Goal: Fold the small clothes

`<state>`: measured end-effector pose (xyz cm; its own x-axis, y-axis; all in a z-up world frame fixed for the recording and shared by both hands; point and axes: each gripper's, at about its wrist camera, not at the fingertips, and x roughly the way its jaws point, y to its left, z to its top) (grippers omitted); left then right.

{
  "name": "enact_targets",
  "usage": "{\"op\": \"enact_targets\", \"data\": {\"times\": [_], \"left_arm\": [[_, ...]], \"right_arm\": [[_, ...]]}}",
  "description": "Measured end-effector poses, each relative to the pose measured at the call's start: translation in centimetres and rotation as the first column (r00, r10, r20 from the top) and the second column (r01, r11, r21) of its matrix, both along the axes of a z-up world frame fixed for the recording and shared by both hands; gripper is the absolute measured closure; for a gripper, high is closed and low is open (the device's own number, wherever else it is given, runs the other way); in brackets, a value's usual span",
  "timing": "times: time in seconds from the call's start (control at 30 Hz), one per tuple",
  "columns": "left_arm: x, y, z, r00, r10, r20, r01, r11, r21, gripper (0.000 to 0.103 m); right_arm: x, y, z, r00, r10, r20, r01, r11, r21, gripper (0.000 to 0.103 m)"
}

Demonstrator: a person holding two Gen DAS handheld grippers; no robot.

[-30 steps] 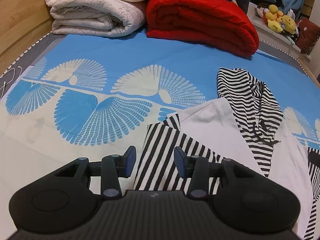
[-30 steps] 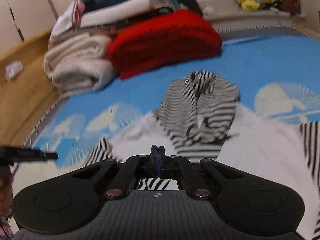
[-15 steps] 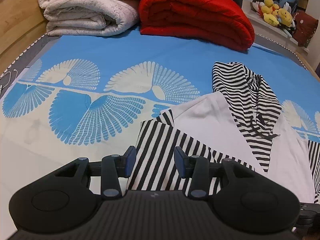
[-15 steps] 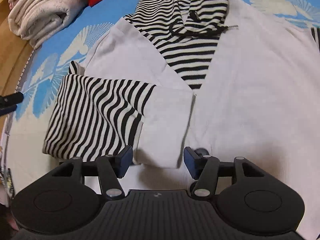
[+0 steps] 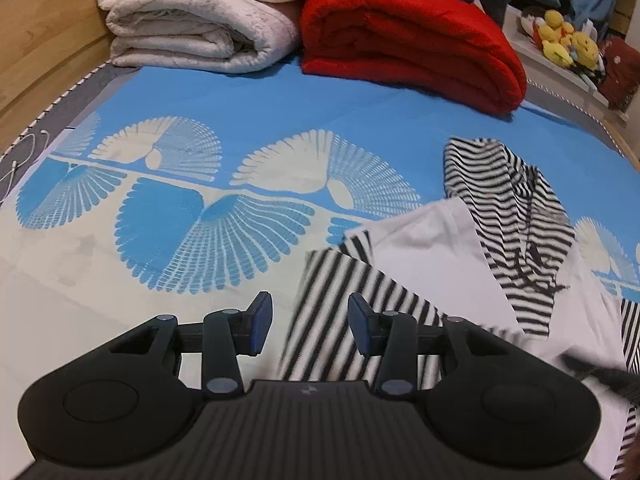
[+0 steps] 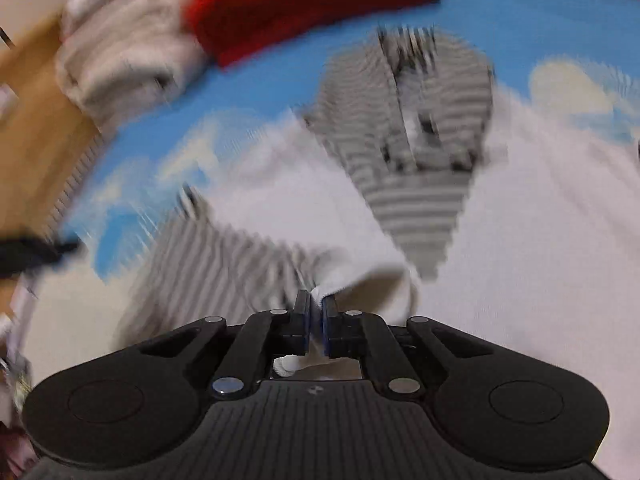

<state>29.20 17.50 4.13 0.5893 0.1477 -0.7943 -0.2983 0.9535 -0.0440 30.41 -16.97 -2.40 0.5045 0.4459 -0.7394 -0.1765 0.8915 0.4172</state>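
Observation:
A white hoodie with black-and-white striped hood and sleeves lies flat on the blue patterned bedsheet. Its near striped sleeve is folded across the body and looks blurred by motion. My left gripper hovers open just above that sleeve's cuff end, with nothing pinched. In the blurred right wrist view, my right gripper is shut on a raised fold of white fabric where the sleeve meets the hoodie. The hood lies beyond it.
Folded white blankets and a red blanket are stacked at the head of the bed. Yellow plush toys sit on a shelf at the back right. A wooden side panel and a white cable border the left edge.
The right gripper, open around the white sleeve fold half a second ago, has shut on it and tilted up. The striped sleeve has shifted slightly. The left gripper stayed open and still.

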Motion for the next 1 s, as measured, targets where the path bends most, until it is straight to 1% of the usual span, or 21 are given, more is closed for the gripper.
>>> {"op": "enact_targets", "data": {"times": [0.07, 0.13, 0.2, 0.23, 0.3, 0.37, 0.43, 0.5, 0.57, 0.6, 0.63, 0.7, 0.77, 0.83, 0.9, 0.93, 1.0], "left_arm": [[-0.1, 0.6, 0.3, 1.0, 0.023, 0.01, -0.024, 1.0, 0.005, 0.057], [-0.1, 1.0, 0.4, 0.999, 0.047, 0.014, -0.047, 0.999, 0.004, 0.057], [-0.2, 1.5, 0.3, 0.998, 0.066, 0.011, -0.066, 0.998, -0.001, 0.057], [-0.1, 1.5, 0.2, 0.998, 0.069, 0.006, -0.069, 0.998, -0.003, 0.057], [0.1, 1.4, 0.0, 0.998, 0.065, -0.007, -0.065, 0.998, -0.006, 0.057], [0.3, 0.9, -0.3, 0.999, 0.048, -0.014, -0.048, 0.999, -0.004, 0.057], [0.6, 0.2, -0.6, 0.999, 0.029, -0.022, -0.029, 1.0, -0.002, 0.057], [1.0, -0.4, -1.1, 0.999, 0.01, -0.034, -0.011, 1.0, -0.014, 0.057], [1.4, -1.1, -1.6, 0.999, -0.008, -0.05, 0.007, 1.0, -0.021, 0.057], [1.5, -1.5, -2.0, 0.998, -0.016, -0.059, 0.015, 1.0, -0.021, 0.057], [1.6, -1.8, -2.2, 0.998, -0.023, -0.065, 0.022, 1.0, -0.022, 0.057], [1.9, -2.4, -2.5, 0.996, -0.041, -0.073, 0.039, 0.999, -0.021, 0.057], [2.0, -3.1, -2.5, 0.996, -0.053, -0.071, 0.052, 0.998, -0.018, 0.057], [2.1, -3.6, -2.5, 0.995, -0.063, -0.071, 0.062, 0.998, -0.014, 0.057], [2.2, -4.0, -2.6, 0.995, -0.071, -0.075, 0.071, 0.997, -0.007, 0.057], [2.3, -4.2, -2.7, 0.994, -0.073, -0.078, 0.073, 0.997, -0.003, 0.057], [2.4, -4.5, -2.8, 0.994, -0.075, -0.081, 0.075, 0.997, 0.003, 0.057]], "right_arm": [[0.0, -1.2, 3.3, 0.994, -0.012, 0.105, 0.006, 0.998, 0.061, 0.098], [0.1, -2.9, 6.2, 0.981, -0.035, 0.191, 0.015, 0.994, 0.104, 0.098], [0.7, -5.1, 8.1, 0.968, -0.07, 0.239, 0.049, 0.994, 0.096, 0.098], [1.1, -6.3, 8.4, 0.968, -0.087, 0.234, 0.074, 0.995, 0.063, 0.098], [2.1, -8.4, 7.8, 0.974, -0.143, 0.175, 0.153, 0.987, -0.045, 0.098], [3.1, -10.4, 6.1, 0.972, -0.216, 0.095, 0.228, 0.961, -0.156, 0.098], [3.9, -12.0, 4.4, 0.962, -0.27, 0.031, 0.27, 0.94, -0.207, 0.098], [4.3, -12.9, 2.8, 0.956, -0.291, -0.032, 0.279, 0.937, -0.209, 0.098], [4.5, -13.4, 1.9, 0.953, -0.296, -0.067, 0.276, 0.937, -0.215, 0.097], [4.4, -13.5, 1.6, 0.948, -0.31, -0.076, 0.287, 0.932, -0.223, 0.093], [4.4, -13.9, 1.4, 0.943, -0.321, -0.081, 0.297, 0.928, -0.223, 0.089], [3.7, -14.2, 1.5, 0.94, -0.334, -0.066, 0.315, 0.927, -0.204, 0.089], [3.4, -14.9, 1.4, 0.94, -0.338, -0.041, 0.326, 0.93, -0.172, 0.086], [3.1, -15.3, 0.9, 0.943, -0.329, -0.041, 0.32, 0.936, -0.143, 0.082], [2.8, -15.5, 0.3, 0.952, -0.303, -0.047, 0.296, 0.948, -0.117, 0.082], [2.9, -15.4, -0.1, 0.952, -0.3, -0.057, 0.291, 0.949, -0.123, 0.082], [2.8, -15.6, -0.3, 0.942, -0.328, -0.067, 0.313, 0.935, -0.169, 0.082]]}}
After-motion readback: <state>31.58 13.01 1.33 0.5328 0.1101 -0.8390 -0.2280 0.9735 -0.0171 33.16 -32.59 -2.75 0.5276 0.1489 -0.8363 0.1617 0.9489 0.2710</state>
